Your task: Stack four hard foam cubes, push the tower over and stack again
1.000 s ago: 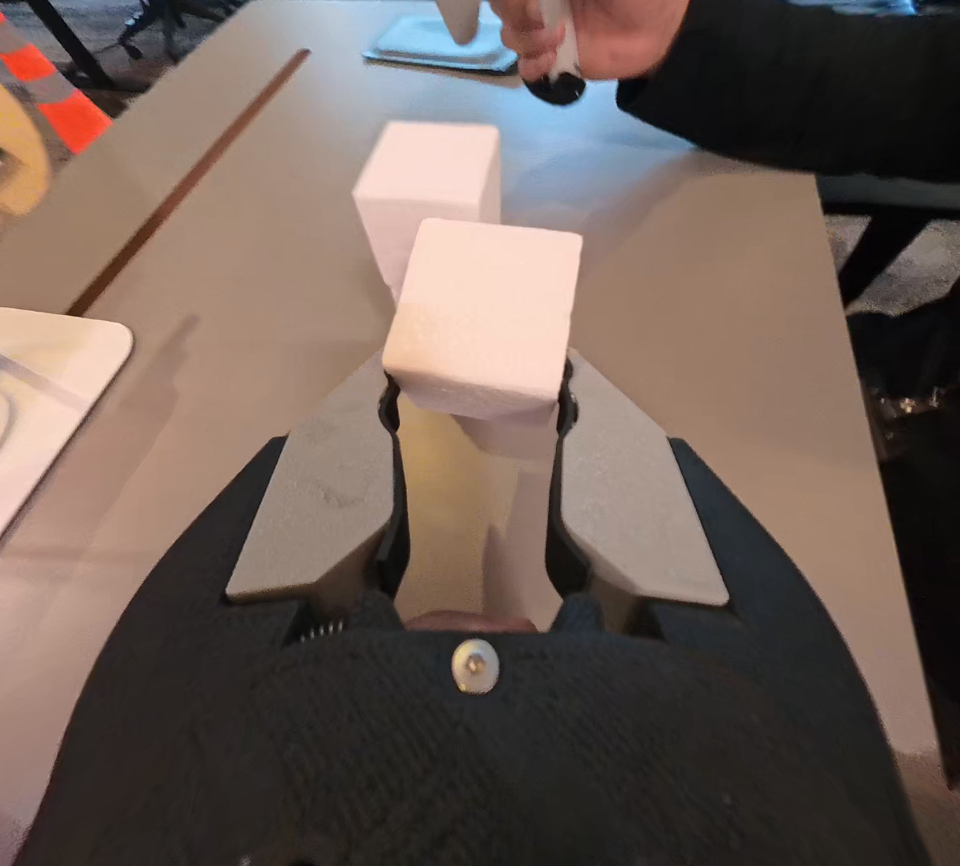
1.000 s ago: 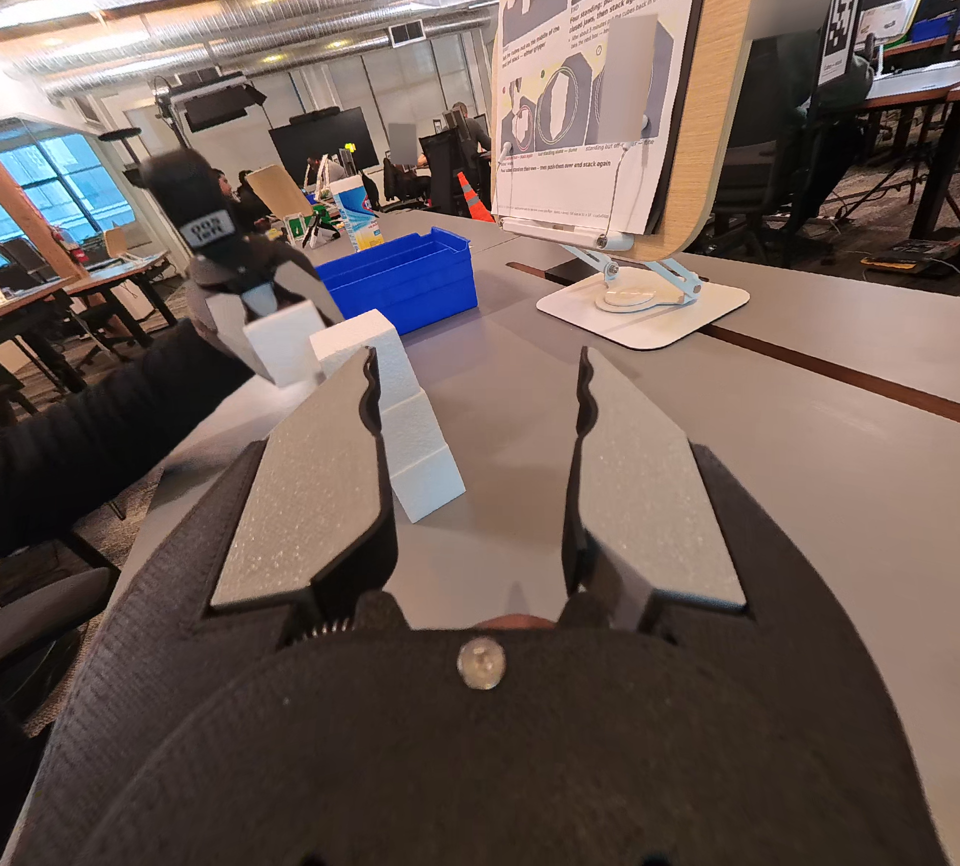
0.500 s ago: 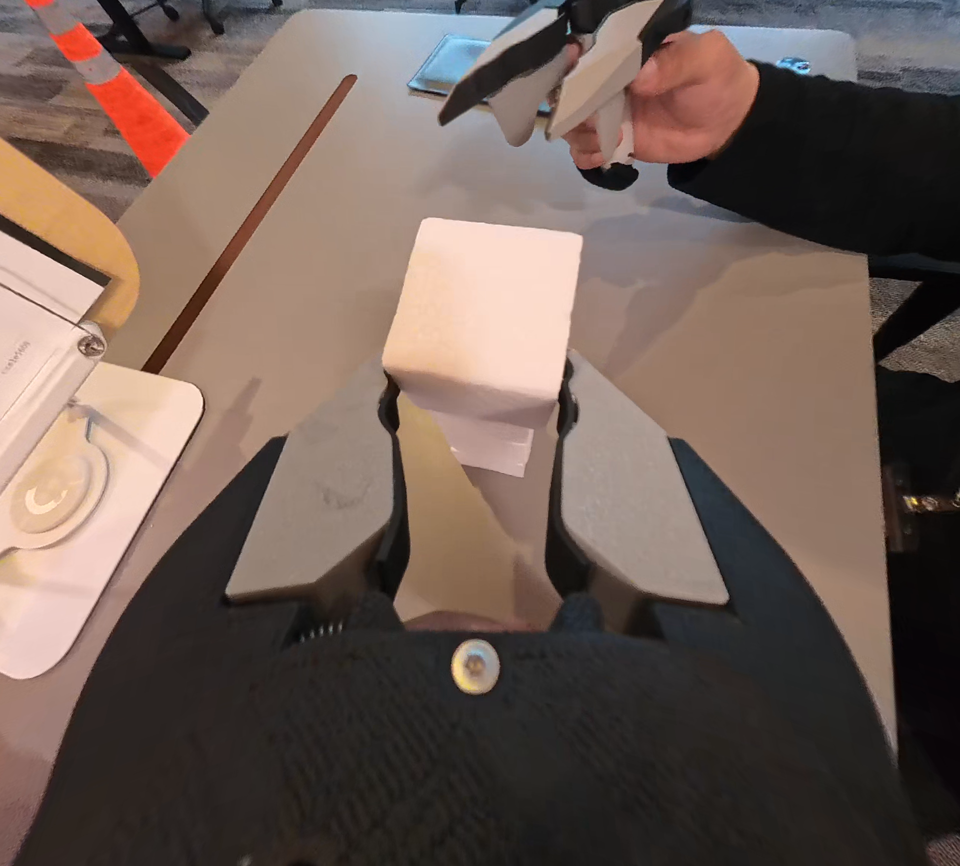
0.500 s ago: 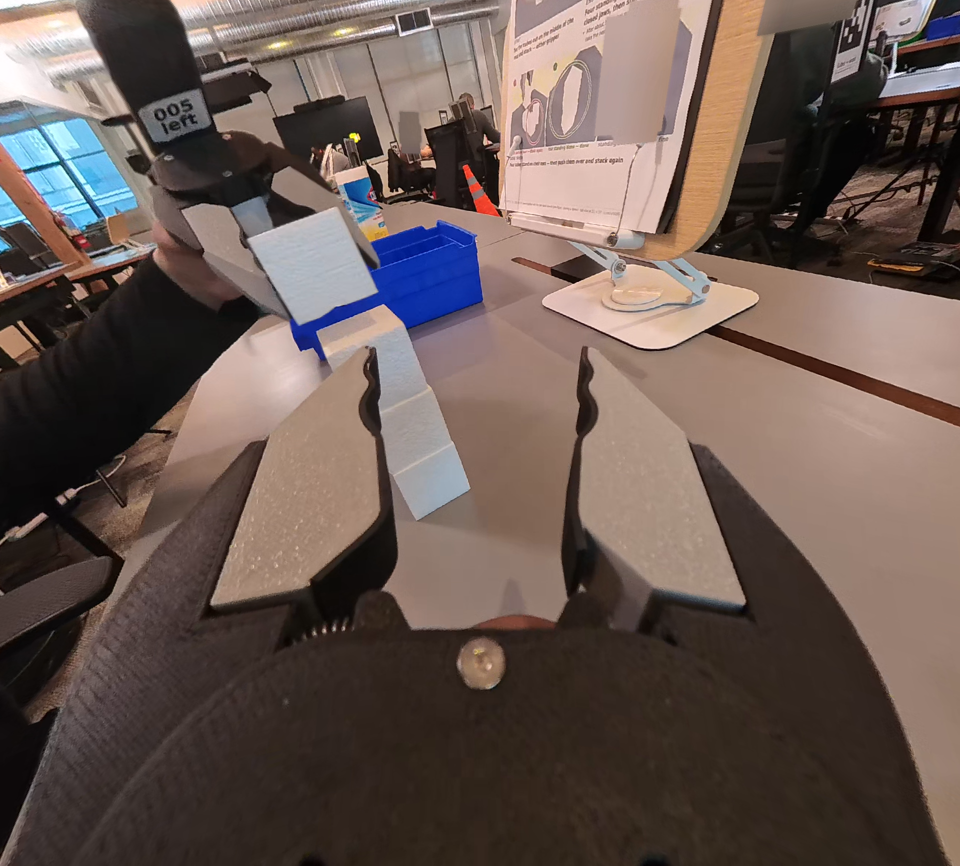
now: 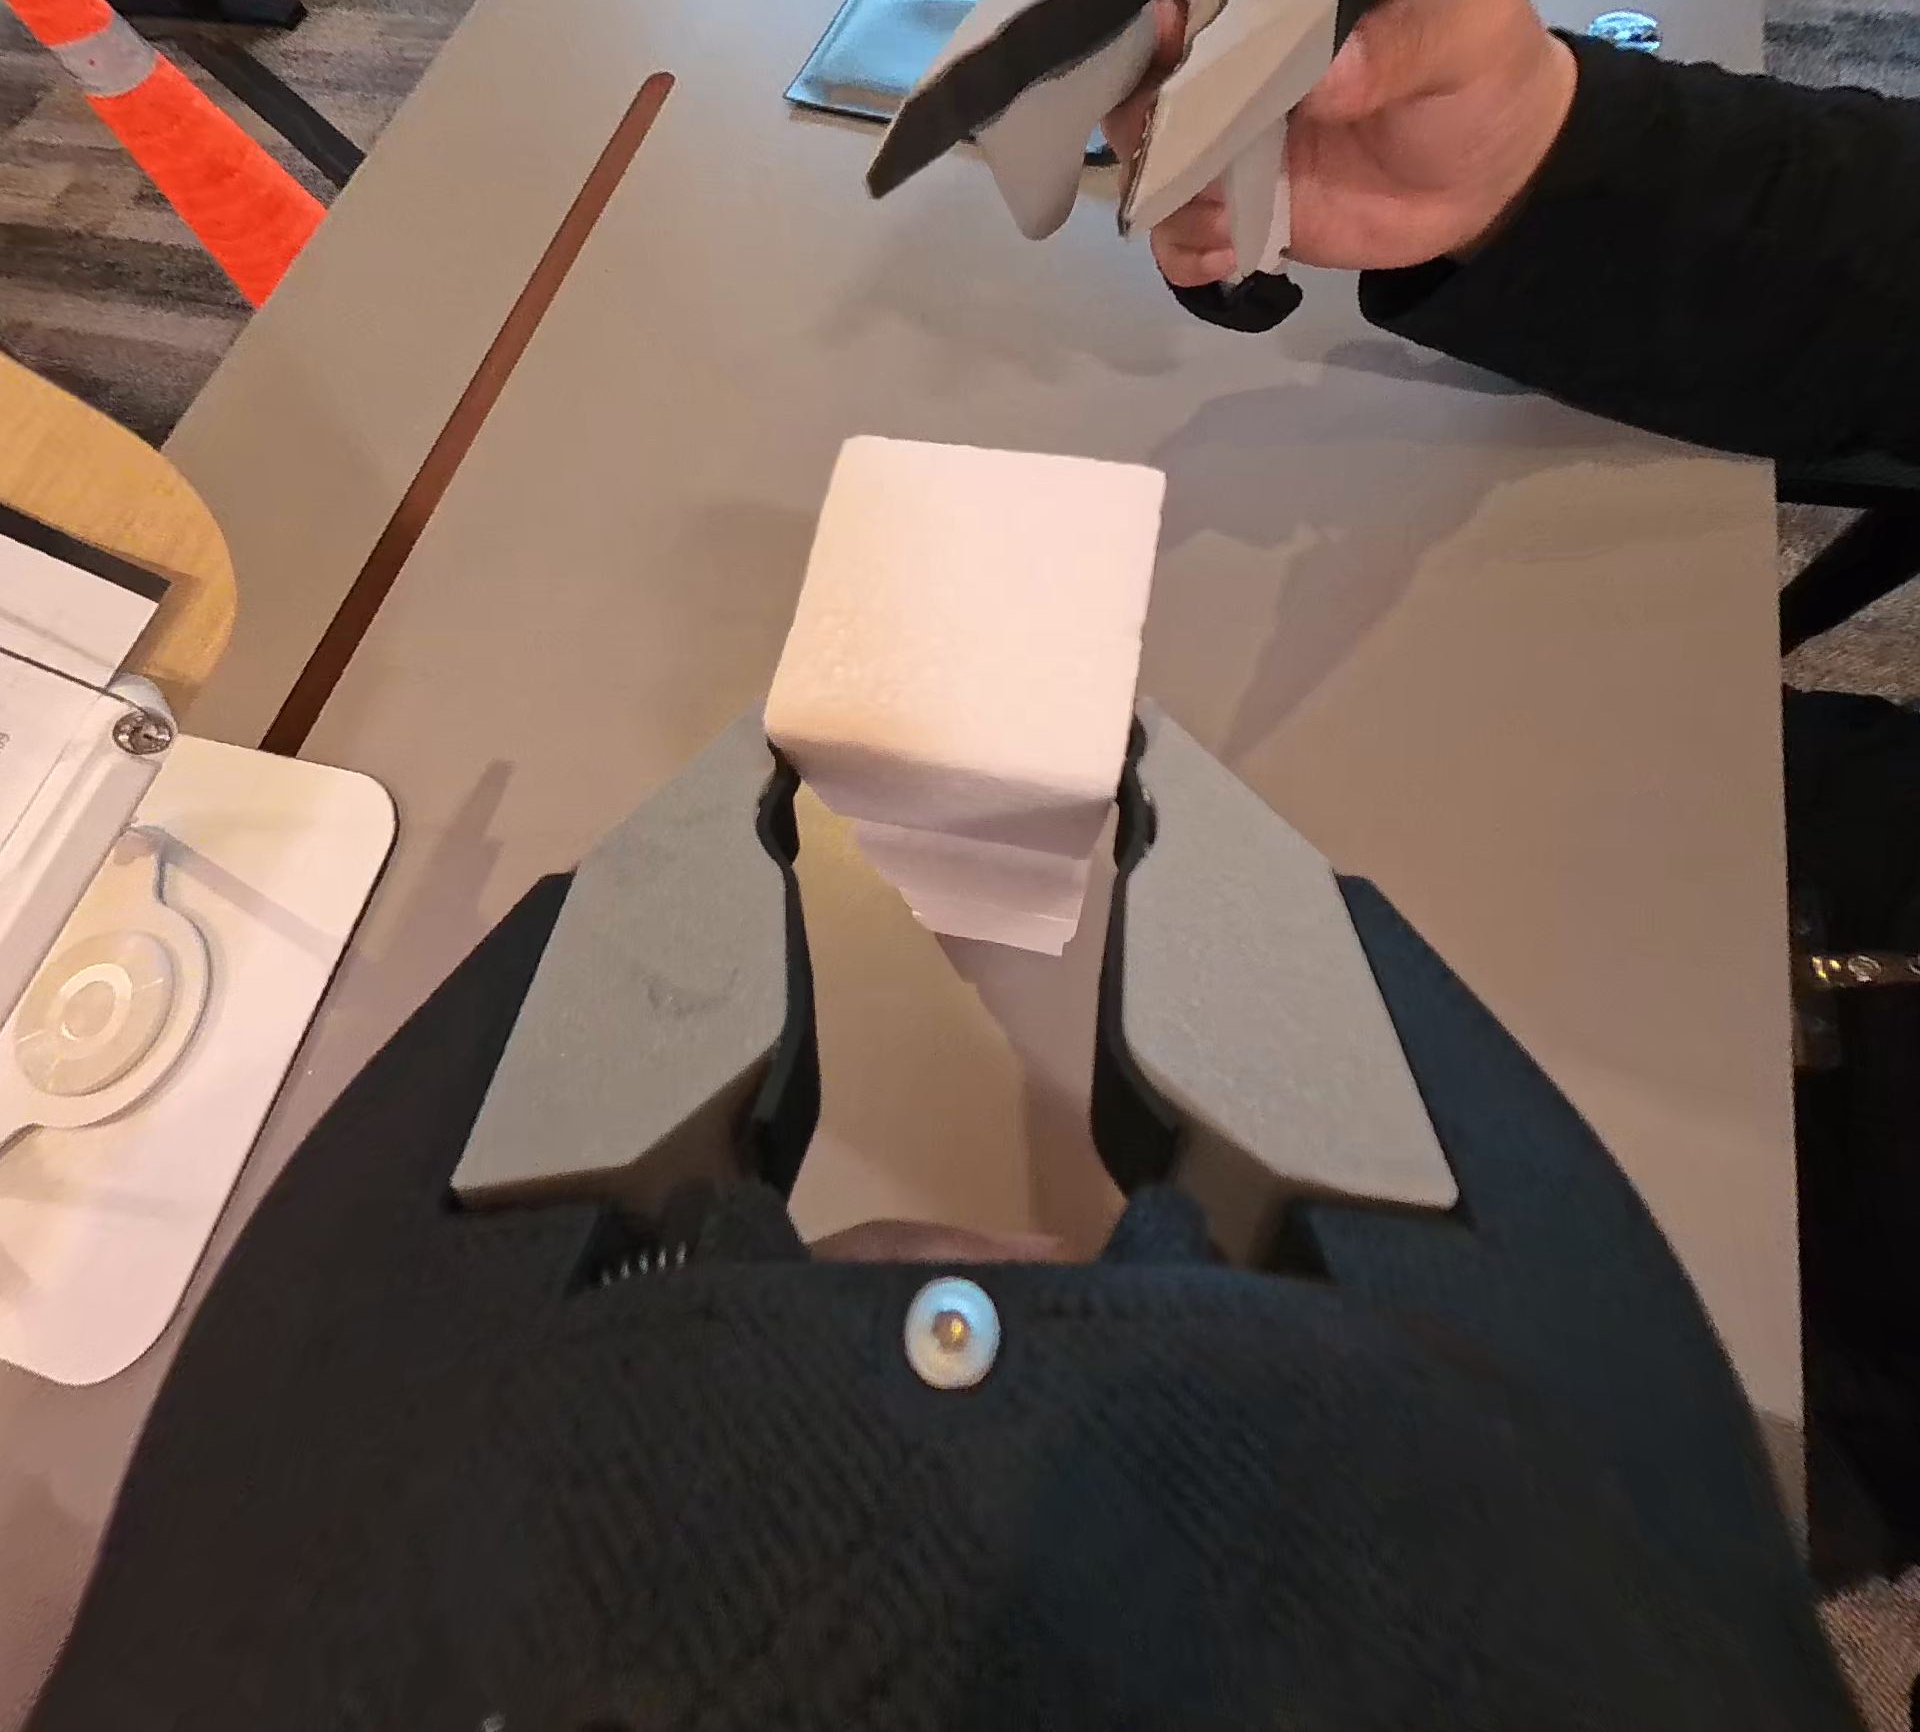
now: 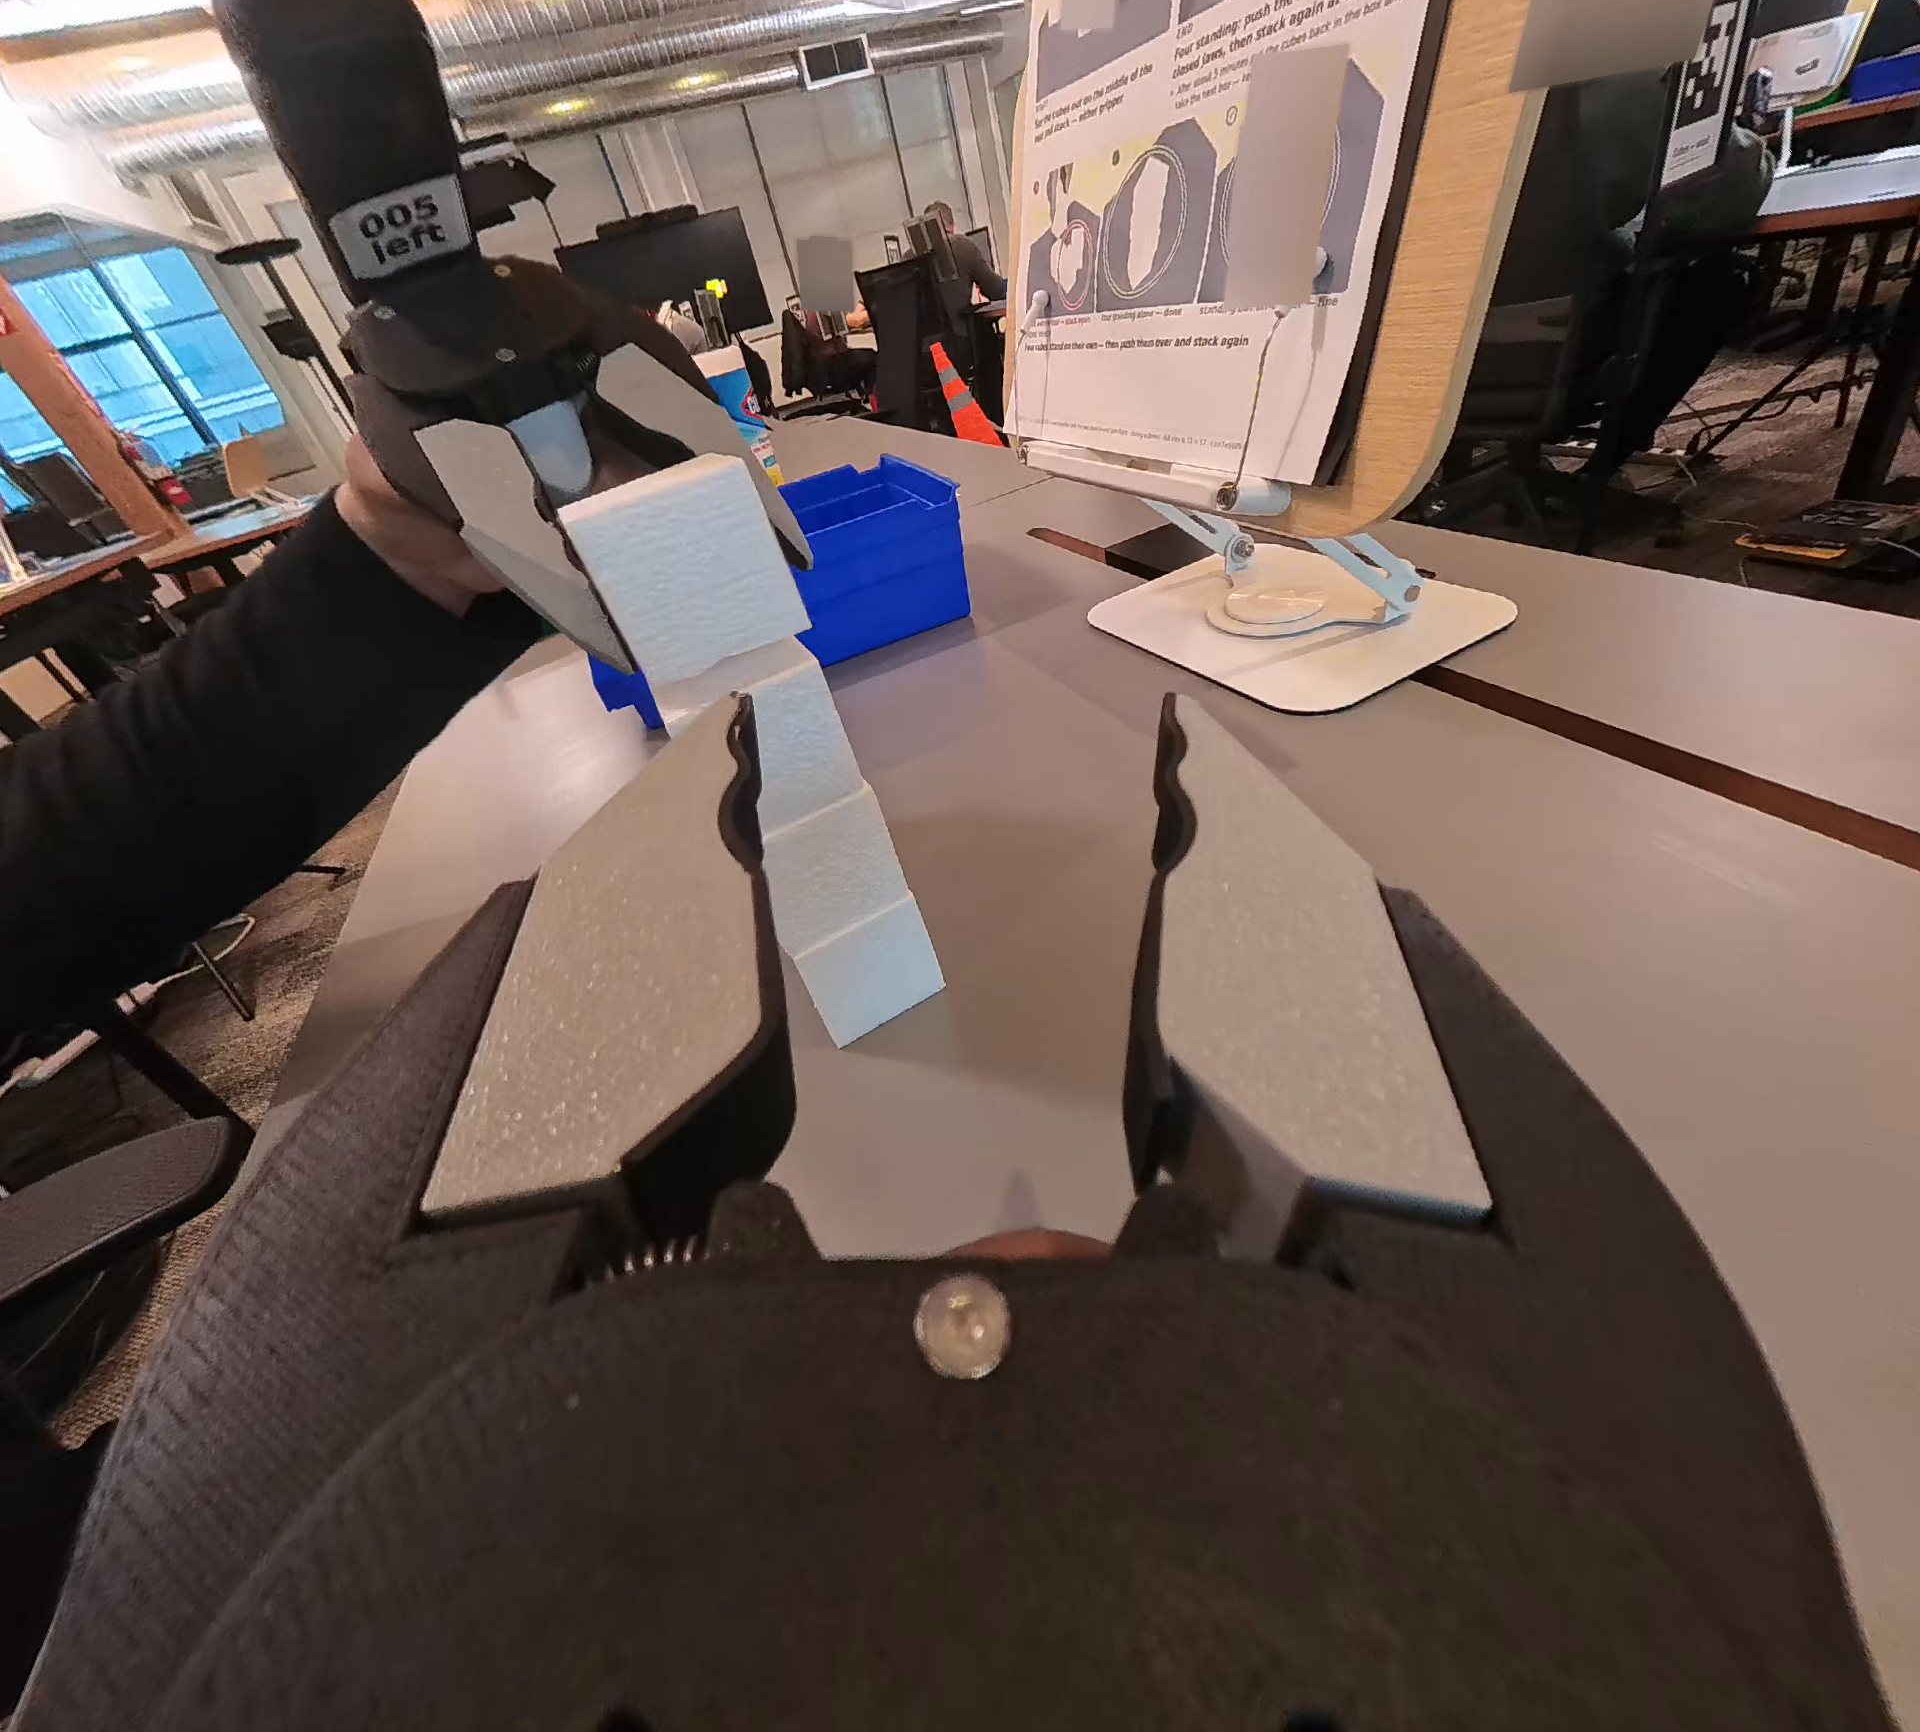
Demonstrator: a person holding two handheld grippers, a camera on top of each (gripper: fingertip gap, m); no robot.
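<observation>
Foam cube (image 5: pixel 966 633), white and hard, sits clamped between the two fingers of our left hand-held gripper (image 5: pixel 951 768), held over the foam tower (image 6: pixel 831 861). That tower is our landmark: three white cubes stacked on the grey surface (image 5: pixel 1455 747), the layers slightly offset. In the right wrist view the held cube is right at the tower's top; we cannot tell whether it touches. Our right hand-held gripper (image 6: pixel 956 778) has its jaws spread and nothing between them, on the near side of the tower in its own view and raised above the surface beyond the tower in the left wrist view. Behind the tower stands a blue bin (image 6: pixel 883 550). To the right of the tower, farther back, a white stand (image 6: pixel 1309 633) props up a wooden board (image 6: pixel 1455 176) bearing a printed sheet (image 6: pixel 1195 124).
</observation>
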